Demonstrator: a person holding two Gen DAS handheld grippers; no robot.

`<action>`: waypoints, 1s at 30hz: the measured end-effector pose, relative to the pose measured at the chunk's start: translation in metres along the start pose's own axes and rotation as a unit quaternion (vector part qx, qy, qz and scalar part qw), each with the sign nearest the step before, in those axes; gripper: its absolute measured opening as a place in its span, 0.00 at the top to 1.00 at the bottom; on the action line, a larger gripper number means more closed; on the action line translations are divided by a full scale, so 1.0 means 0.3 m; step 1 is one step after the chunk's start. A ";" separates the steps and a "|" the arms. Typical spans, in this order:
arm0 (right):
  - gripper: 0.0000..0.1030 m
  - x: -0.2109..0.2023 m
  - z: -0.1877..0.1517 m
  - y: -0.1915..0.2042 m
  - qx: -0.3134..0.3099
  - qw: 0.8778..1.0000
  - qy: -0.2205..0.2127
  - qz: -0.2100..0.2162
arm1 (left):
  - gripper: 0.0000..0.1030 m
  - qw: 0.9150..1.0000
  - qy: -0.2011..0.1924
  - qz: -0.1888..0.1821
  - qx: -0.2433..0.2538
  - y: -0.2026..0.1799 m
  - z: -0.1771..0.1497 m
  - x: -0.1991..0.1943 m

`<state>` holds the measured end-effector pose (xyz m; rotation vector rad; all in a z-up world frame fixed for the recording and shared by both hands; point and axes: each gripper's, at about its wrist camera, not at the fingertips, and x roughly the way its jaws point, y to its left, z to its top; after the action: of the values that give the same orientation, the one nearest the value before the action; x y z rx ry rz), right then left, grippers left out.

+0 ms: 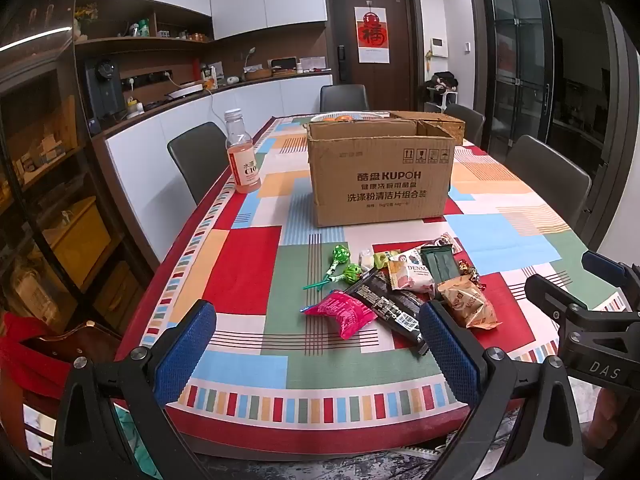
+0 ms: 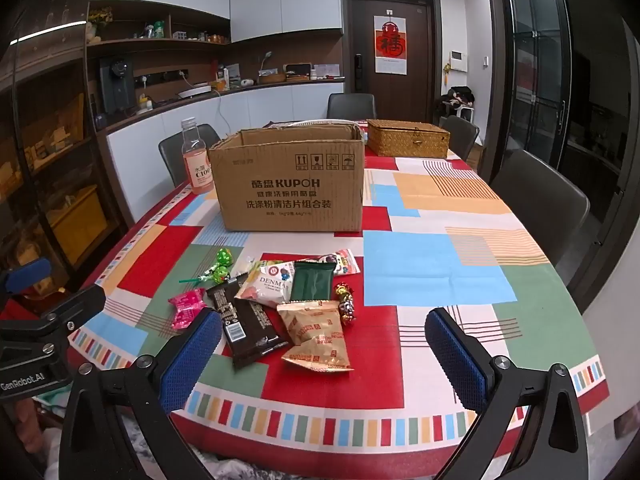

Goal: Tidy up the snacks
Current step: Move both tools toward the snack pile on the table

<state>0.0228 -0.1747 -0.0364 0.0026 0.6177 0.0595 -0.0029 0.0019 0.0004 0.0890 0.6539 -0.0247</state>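
A pile of snack packets lies near the table's front edge: a pink packet (image 1: 346,314) (image 2: 186,306), a long black bar (image 1: 386,304) (image 2: 246,322), a white DENMA packet (image 1: 412,274) (image 2: 270,284), a dark green packet (image 1: 440,262) (image 2: 312,282), a tan packet (image 1: 470,302) (image 2: 318,334), two green lollipops (image 1: 342,266) (image 2: 220,266) and foil candies (image 2: 346,300). An open KUPOH cardboard box (image 1: 380,172) (image 2: 290,182) stands behind them. My left gripper (image 1: 316,344) is open, empty, in front of the pile. My right gripper (image 2: 324,352) is open, empty, over the table's front edge.
A pink drink bottle (image 1: 242,154) (image 2: 196,164) stands left of the box. A woven basket (image 2: 408,138) sits at the back right. Grey chairs (image 2: 538,200) line both sides of the patterned tablecloth (image 2: 440,268). The other gripper's body shows at the right edge of the left wrist view (image 1: 592,320).
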 end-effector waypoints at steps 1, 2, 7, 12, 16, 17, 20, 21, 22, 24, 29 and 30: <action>0.00 0.001 0.000 0.000 0.000 1.000 0.001 0.000 | 0.00 1.000 0.000 0.000 0.000 -0.001 0.001 0.000; 0.00 0.002 0.000 0.000 0.000 1.000 0.001 0.000 | 0.00 1.000 0.000 0.000 0.000 0.000 0.000 0.000; 0.00 0.002 -0.001 -0.001 0.001 1.000 0.001 0.001 | 0.00 1.000 0.000 0.000 0.000 -0.001 0.002 0.000; 0.00 0.007 -0.001 -0.002 0.001 1.000 0.002 0.000 | 0.00 1.000 0.000 0.000 0.000 -0.001 0.002 0.000; 0.00 0.004 -0.002 -0.002 0.000 1.000 0.002 0.000 | 0.00 1.000 0.000 0.000 0.000 -0.001 0.002 0.000; 0.00 0.004 -0.002 -0.002 0.001 1.000 0.002 0.000 | 0.00 1.000 0.000 0.000 0.000 -0.001 0.002 0.000; 0.00 0.005 -0.003 -0.002 0.001 1.000 0.003 0.000 | 0.00 1.000 0.000 0.000 0.000 -0.001 0.002 0.000; 0.00 0.006 -0.002 -0.002 0.001 1.000 0.003 0.000 | 0.00 1.000 0.000 0.000 0.000 -0.001 0.002 0.000; 0.00 0.006 -0.002 -0.002 0.001 1.000 0.003 0.000 | 0.00 1.000 0.001 0.000 0.000 -0.001 0.001 0.000; 0.00 0.007 -0.002 -0.002 0.001 1.000 0.003 0.000 | 0.00 1.000 0.001 0.000 0.000 -0.001 0.001 0.001; 0.00 0.020 -0.016 -0.002 0.001 1.000 0.006 0.001 | 0.00 1.000 0.004 0.000 0.000 0.010 -0.010 0.005; 0.00 0.020 -0.016 -0.001 0.001 1.000 0.007 0.001 | 0.00 1.000 0.005 0.001 -0.001 0.018 -0.015 0.011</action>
<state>0.0250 -0.1749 -0.0437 0.0056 0.6326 0.0608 -0.0027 0.0076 -0.0048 0.0883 0.6643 -0.0210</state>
